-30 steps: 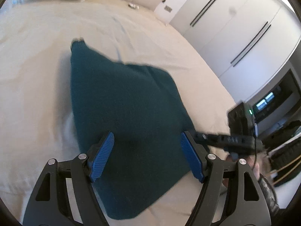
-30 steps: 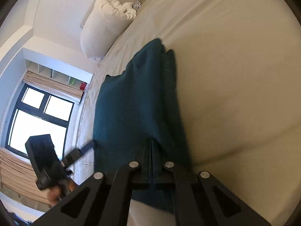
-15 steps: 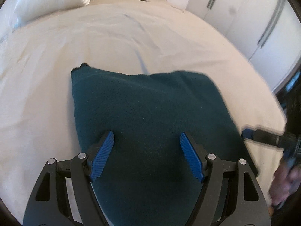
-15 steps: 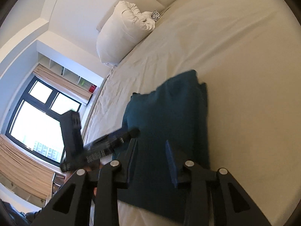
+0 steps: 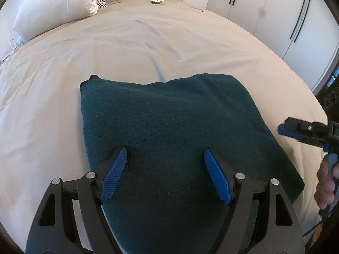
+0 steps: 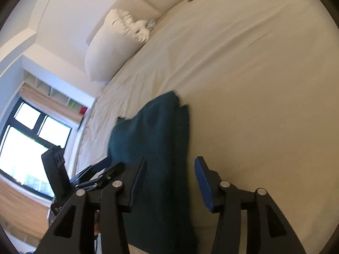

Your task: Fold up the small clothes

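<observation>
A folded dark teal knit garment (image 5: 169, 127) lies flat on the cream bed sheet (image 5: 148, 42). My left gripper (image 5: 164, 150) hovers over its near half with the blue pads wide apart and still opening a little; nothing is between them. In the right wrist view the garment (image 6: 152, 131) runs away from me, and my right gripper (image 6: 170, 159) hangs above its right edge. Those jaws are opening and the pads press on nothing. The right gripper (image 5: 296, 131) also shows beside the garment's right edge, clear of the cloth. The left gripper (image 6: 106, 167) shows at the garment's left side.
A white pillow (image 5: 53, 10) lies at the head of the bed by the padded headboard. White wardrobe doors (image 5: 275, 10) stand along the right. A window (image 6: 21, 148) is beyond the bed's left side. A person's hand (image 5: 326, 182) holds the right gripper.
My right gripper went from shut on the garment's near edge to open, let the cloth go, and lifted away. My left gripper swung over the garment early on, then held still.
</observation>
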Demonstrator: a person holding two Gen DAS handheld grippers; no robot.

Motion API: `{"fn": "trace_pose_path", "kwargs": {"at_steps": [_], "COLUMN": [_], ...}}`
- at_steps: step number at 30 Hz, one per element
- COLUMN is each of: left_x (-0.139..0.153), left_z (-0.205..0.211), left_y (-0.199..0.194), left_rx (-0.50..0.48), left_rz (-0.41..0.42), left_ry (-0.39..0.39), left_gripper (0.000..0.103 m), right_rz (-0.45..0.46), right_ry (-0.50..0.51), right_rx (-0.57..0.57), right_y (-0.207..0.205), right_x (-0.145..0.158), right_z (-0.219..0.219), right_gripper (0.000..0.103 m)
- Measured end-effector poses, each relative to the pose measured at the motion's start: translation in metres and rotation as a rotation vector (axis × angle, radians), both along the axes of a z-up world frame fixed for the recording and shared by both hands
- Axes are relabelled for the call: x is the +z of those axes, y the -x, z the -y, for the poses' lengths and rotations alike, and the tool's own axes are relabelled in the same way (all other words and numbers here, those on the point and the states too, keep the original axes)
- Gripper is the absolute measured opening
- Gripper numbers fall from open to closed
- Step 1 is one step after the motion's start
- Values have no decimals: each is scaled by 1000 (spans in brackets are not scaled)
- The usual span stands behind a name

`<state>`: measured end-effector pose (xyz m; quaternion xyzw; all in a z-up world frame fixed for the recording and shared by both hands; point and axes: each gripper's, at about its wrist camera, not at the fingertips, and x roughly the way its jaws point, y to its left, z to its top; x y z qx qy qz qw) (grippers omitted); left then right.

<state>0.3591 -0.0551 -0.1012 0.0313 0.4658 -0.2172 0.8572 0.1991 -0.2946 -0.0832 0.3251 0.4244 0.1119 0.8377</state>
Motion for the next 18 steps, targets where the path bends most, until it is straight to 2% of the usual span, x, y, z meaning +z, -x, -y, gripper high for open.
{"fn": "trace_pose_path", "kwargs": {"at_steps": [2,4,6,10,12,13,15,18], "left_x": [2,8,15,33,36,33,18,-9], "left_z": [0,1,-3,-36,-59,-68,-87,-100], "left_y": [2,7,10,17,17,14,4,-7], "left_rx": [2,4,8,77,130,154,207,213], "left_rz": [5,9,10,59,57,38,-56,-195], "left_ry": [-7,-10,-3,60,120,145,209,327], "left_gripper": [75,75,75,78,94,97,97,97], "right_rz": [-6,-14,-18,-31,-36,-41,-69,-115], "right_ry": [-1,0,-3,6,21,26,19,30], "right_rx": [8,18,36,61,61,60,71,108], "right_y": [0,-3,-8,-19,-19,-20,-24,-34], "right_x": [1,-1,-4,-10,-13,-14,-18,-29], "right_z": [1,-2,-5,-12,-12,-12,-13,-20], "right_gripper": [54,63,65,71,73,76,82,82]}}
